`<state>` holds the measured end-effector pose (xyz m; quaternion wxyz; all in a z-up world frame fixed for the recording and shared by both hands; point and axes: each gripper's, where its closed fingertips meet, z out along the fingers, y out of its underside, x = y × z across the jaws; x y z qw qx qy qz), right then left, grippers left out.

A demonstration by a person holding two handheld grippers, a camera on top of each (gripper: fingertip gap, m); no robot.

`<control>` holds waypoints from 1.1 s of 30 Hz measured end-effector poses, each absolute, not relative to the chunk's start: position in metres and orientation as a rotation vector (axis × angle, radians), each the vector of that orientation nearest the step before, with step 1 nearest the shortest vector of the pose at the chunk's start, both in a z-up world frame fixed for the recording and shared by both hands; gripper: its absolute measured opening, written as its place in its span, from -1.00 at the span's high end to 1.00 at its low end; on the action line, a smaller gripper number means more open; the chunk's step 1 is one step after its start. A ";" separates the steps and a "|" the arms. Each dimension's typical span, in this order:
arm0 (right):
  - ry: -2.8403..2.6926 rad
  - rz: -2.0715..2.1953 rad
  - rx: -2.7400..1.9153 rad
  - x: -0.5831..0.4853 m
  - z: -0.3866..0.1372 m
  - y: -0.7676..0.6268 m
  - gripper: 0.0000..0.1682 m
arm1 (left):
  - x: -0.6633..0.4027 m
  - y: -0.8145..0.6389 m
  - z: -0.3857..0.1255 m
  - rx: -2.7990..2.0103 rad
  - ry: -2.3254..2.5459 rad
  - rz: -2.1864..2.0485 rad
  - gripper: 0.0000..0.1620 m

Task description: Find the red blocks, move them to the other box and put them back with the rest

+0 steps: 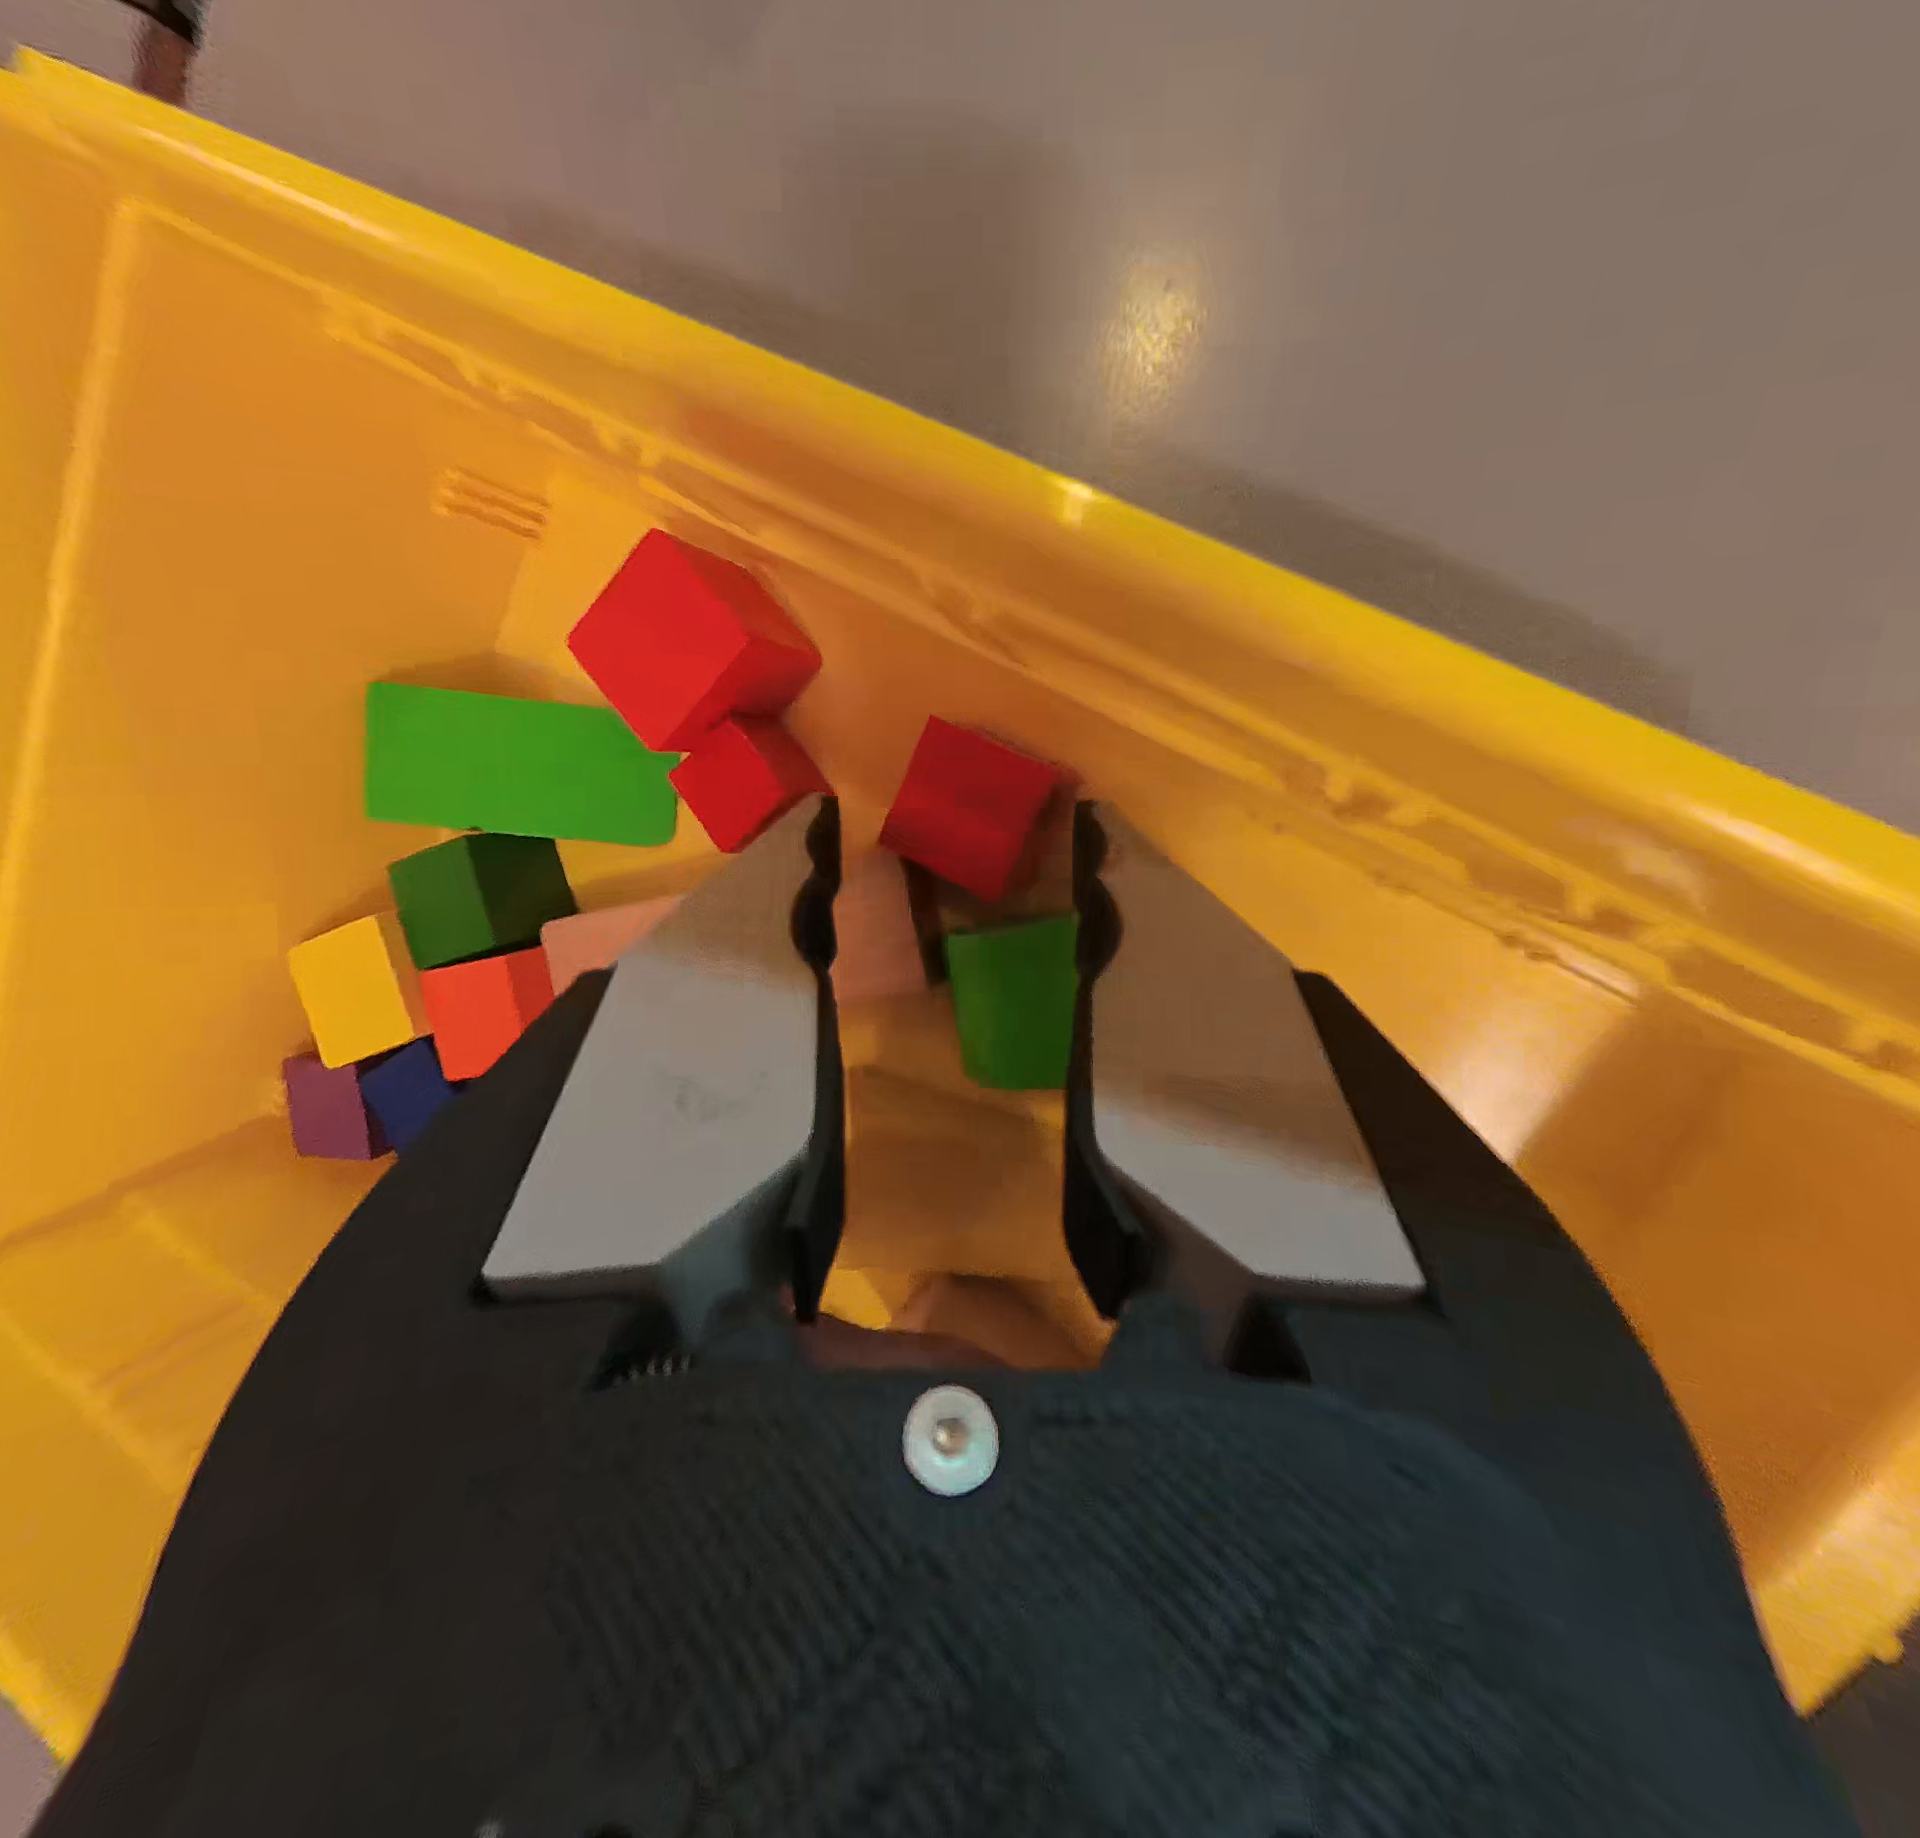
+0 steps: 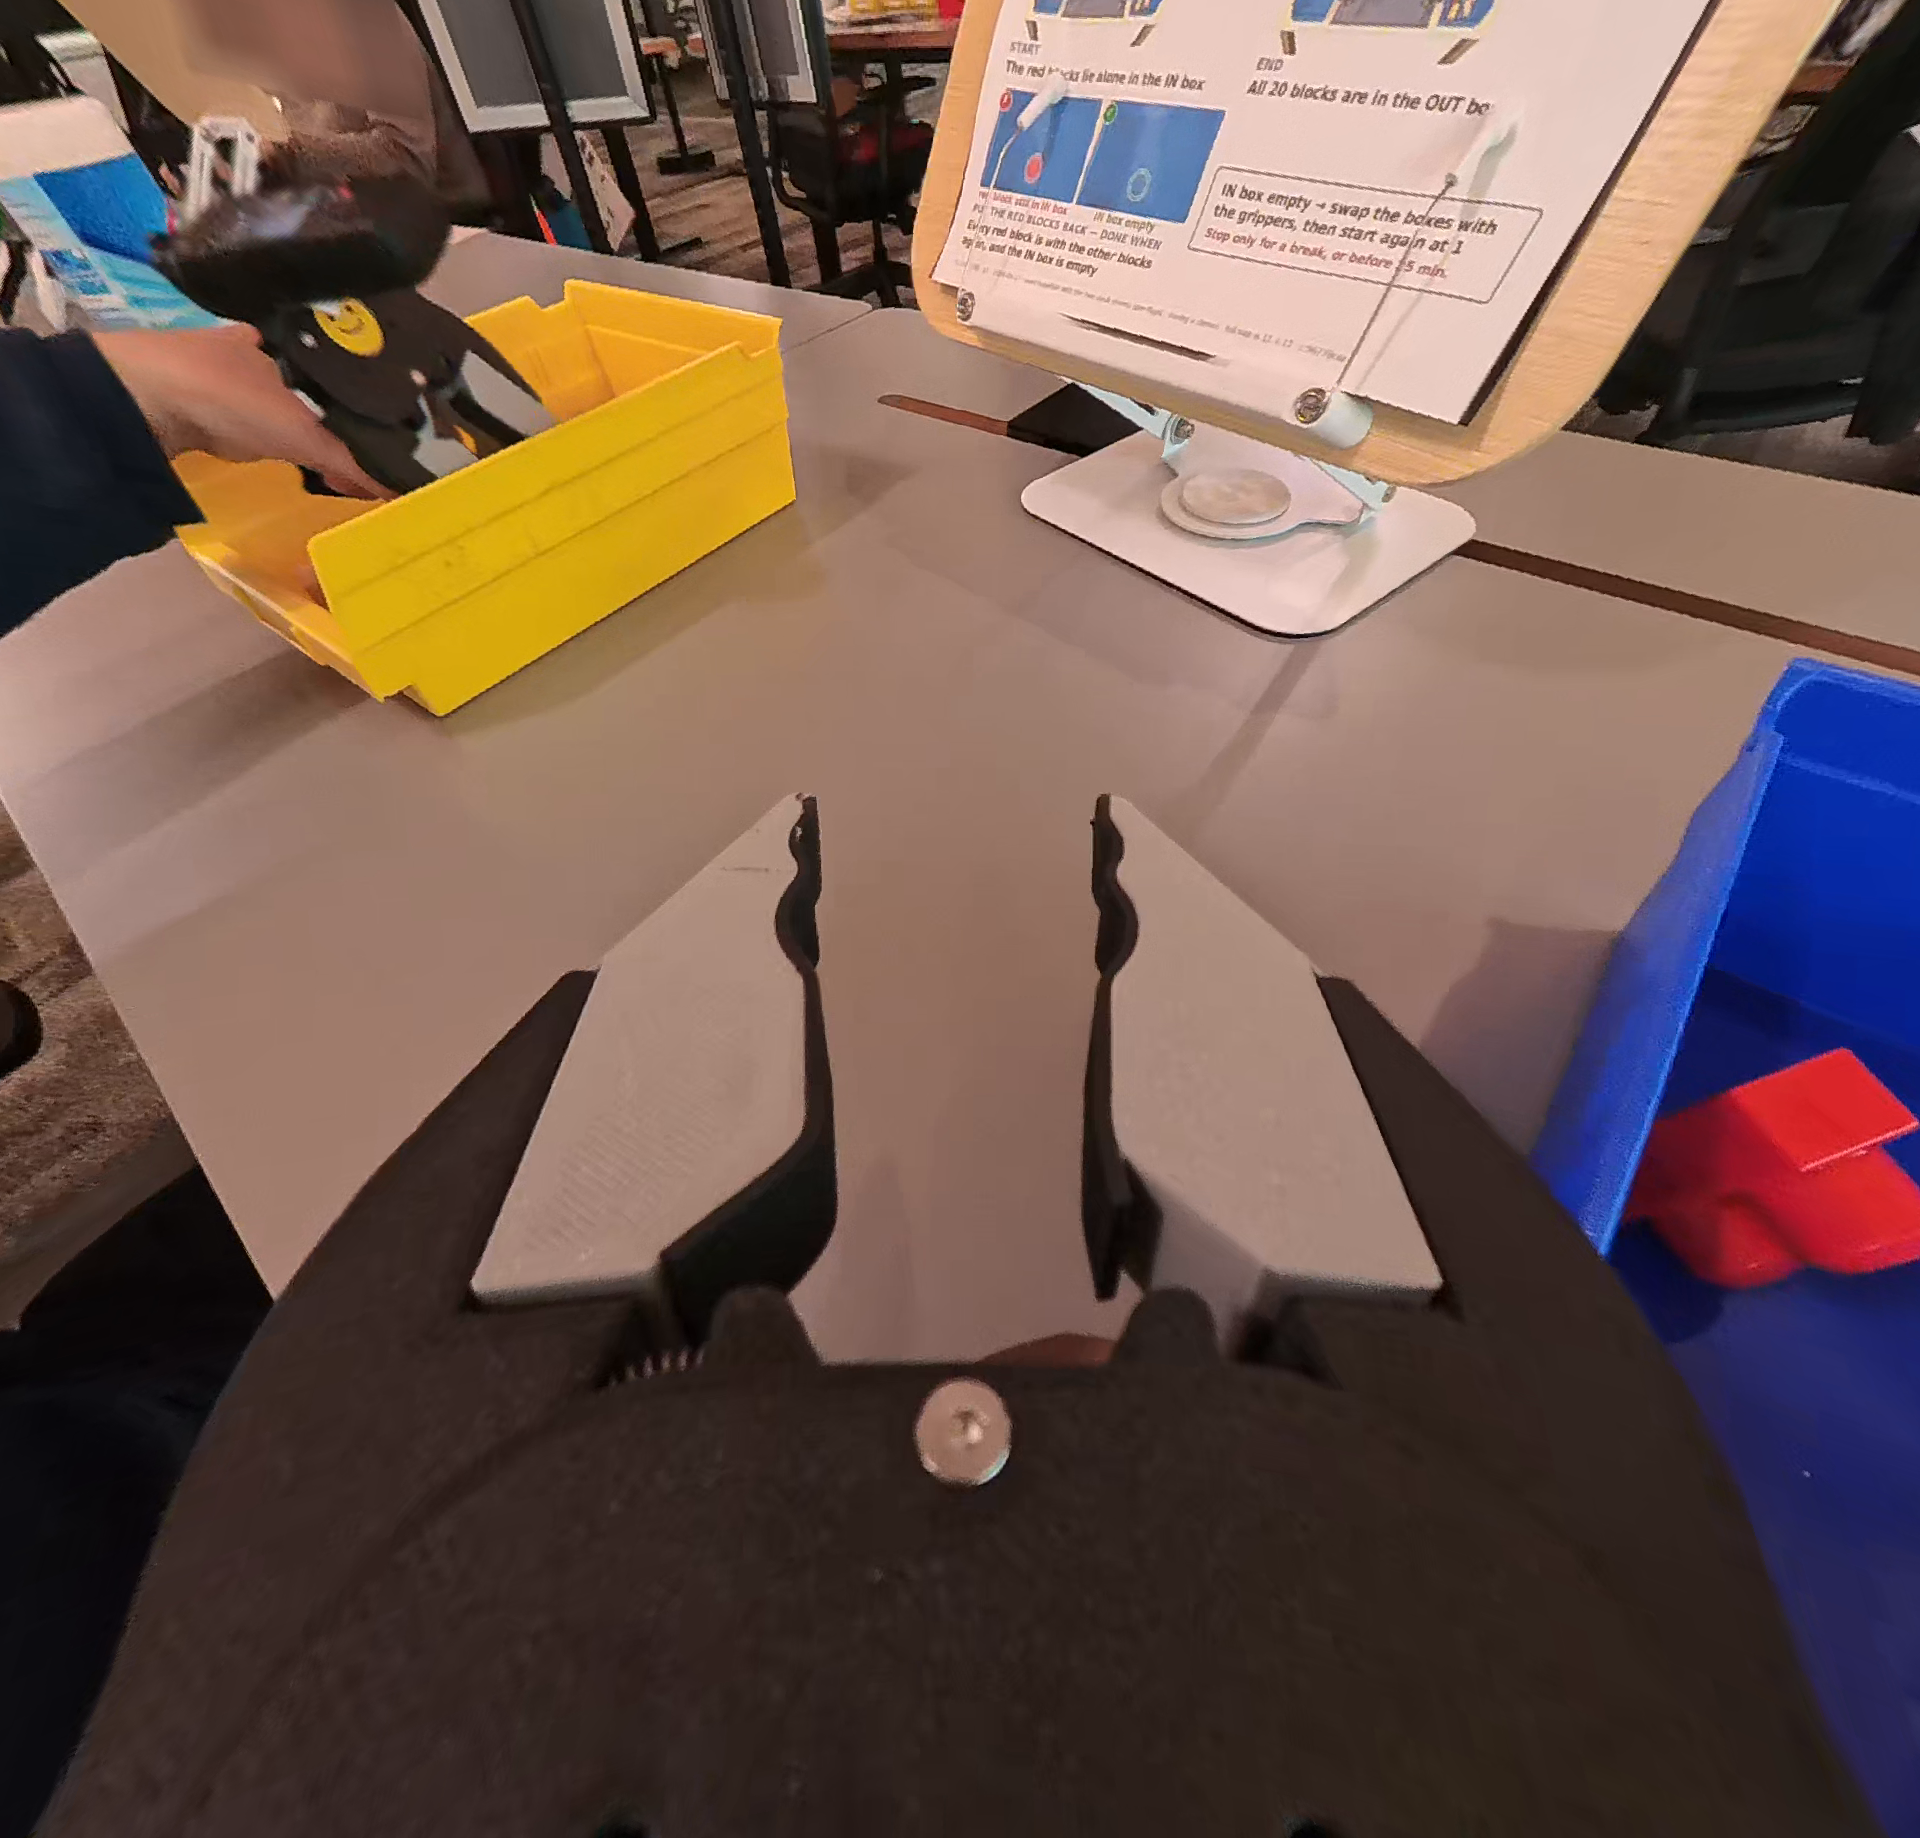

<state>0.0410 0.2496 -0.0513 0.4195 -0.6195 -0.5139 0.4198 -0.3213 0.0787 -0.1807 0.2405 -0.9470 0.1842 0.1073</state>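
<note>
My left gripper (image 1: 956, 817) is open, deep in the yellow box (image 1: 1247, 645). A red block (image 1: 966, 806) lies at its fingertips against the box wall, in the gap between them. Two more red blocks (image 1: 691, 635) (image 1: 743, 780) lie just left of it. Around them are a long green block (image 1: 509, 765), a dark green cube (image 1: 478, 895), yellow (image 1: 348, 988), orange (image 1: 478, 1009) and purple (image 1: 327, 1108) cubes. My right gripper (image 2: 956, 812) is open and empty above the grey table. To its right the blue box (image 2: 1704, 957) holds red blocks (image 2: 1787, 1165).
In the right wrist view the yellow box (image 2: 561, 541) stands at the far left of the table (image 2: 935, 666), with the left gripper (image 2: 457, 417) and a hand (image 2: 229, 396) in it. A stand with a printed sheet (image 2: 1299, 178) is at the back.
</note>
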 end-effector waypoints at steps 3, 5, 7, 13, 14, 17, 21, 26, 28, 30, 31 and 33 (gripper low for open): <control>-1.267 1.067 -1.548 0.045 -0.047 0.253 0.41 | -0.319 0.087 -0.186 -2.580 0.505 0.262 0.60; -1.258 1.081 -1.542 0.047 -0.044 0.253 0.42 | -0.319 0.087 -0.186 -2.577 0.505 0.279 0.61; -1.261 1.103 -1.540 0.048 -0.044 0.251 0.43 | -0.321 0.086 -0.181 -2.533 0.528 0.353 0.67; -1.348 1.210 -1.534 0.037 -0.048 0.224 0.42 | -0.336 0.075 -0.085 -2.097 0.289 0.794 0.70; -1.361 1.233 -1.530 0.034 -0.049 0.218 0.42 | -0.323 0.072 -0.067 -2.018 0.286 0.817 0.70; -1.415 1.306 -1.509 0.022 -0.048 0.196 0.41 | -0.255 0.069 -0.027 -1.811 0.350 0.819 0.69; -1.500 1.460 -1.440 0.007 -0.040 0.149 0.41 | -0.141 0.072 -0.018 -1.628 0.537 0.771 0.69; -1.606 1.574 -1.377 -0.006 -0.040 0.096 0.36 | -0.051 0.079 -0.038 -1.527 0.701 0.767 0.68; -1.649 1.583 -1.373 -0.011 -0.045 0.081 0.35 | -0.033 0.081 -0.042 -1.503 0.729 0.768 0.69; -1.676 1.567 -1.382 -0.016 -0.051 0.072 0.33 | -0.019 0.083 -0.045 -1.487 0.756 0.754 0.69; -1.685 1.562 -1.386 -0.018 -0.054 0.070 0.33 | -0.013 0.083 -0.047 -1.477 0.771 0.744 0.69; -1.705 1.580 -1.392 -0.022 -0.059 0.064 0.37 | -0.004 0.083 -0.051 -1.459 0.796 0.741 0.69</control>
